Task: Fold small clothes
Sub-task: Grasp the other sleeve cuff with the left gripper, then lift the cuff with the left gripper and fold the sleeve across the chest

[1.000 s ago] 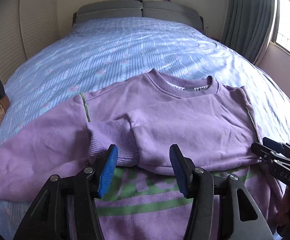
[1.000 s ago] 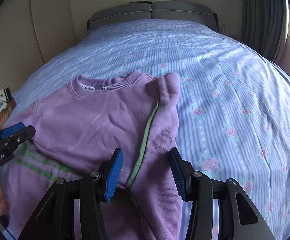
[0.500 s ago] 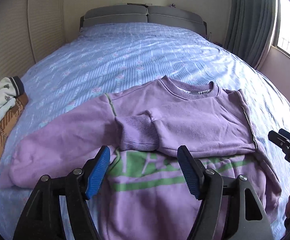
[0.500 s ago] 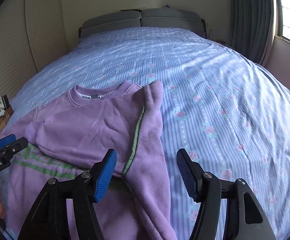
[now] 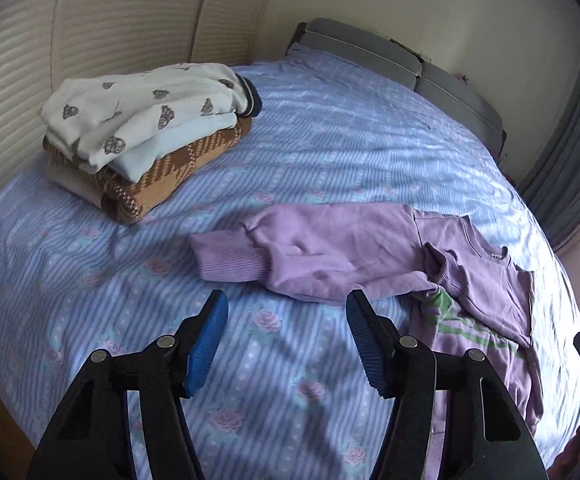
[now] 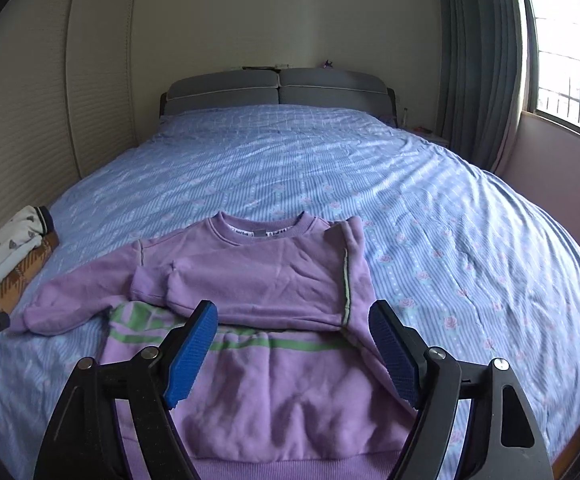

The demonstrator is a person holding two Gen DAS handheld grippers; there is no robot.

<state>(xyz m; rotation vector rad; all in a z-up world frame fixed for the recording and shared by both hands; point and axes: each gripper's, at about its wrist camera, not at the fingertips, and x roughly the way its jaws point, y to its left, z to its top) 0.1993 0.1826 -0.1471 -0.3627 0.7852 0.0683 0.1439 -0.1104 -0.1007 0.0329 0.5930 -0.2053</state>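
The purple sweatshirt lies flat on the bed, near its foot, collar toward the grey headboard. The garment's right-hand sleeve is folded inward across the chest, its ribbed cuff resting near the left shoulder seam; a green stripe runs along the folded edge. The other sleeve lies stretched out sideways on the striped, rose-patterned sheet, unfolded, cuff pointing toward the wall panels. A green band and lettering show on the lower front, partly covered by the folded sleeve.

The left gripper hangs over bare sheet just short of the outstretched sleeve's cuff. Its blue pads stand apart with nothing between them, and the jaws are closing.

The right gripper hangs over the lower front of the sweatshirt. Its jaws stand wide and are opening; the fabric lies below them, not pinched.

A stack of folded clothes, a white printed piece on top of a brown checked one, sits at the bed's edge beside the wall panels, well apart from the sweatshirt. Curtains hang beside a bright window.
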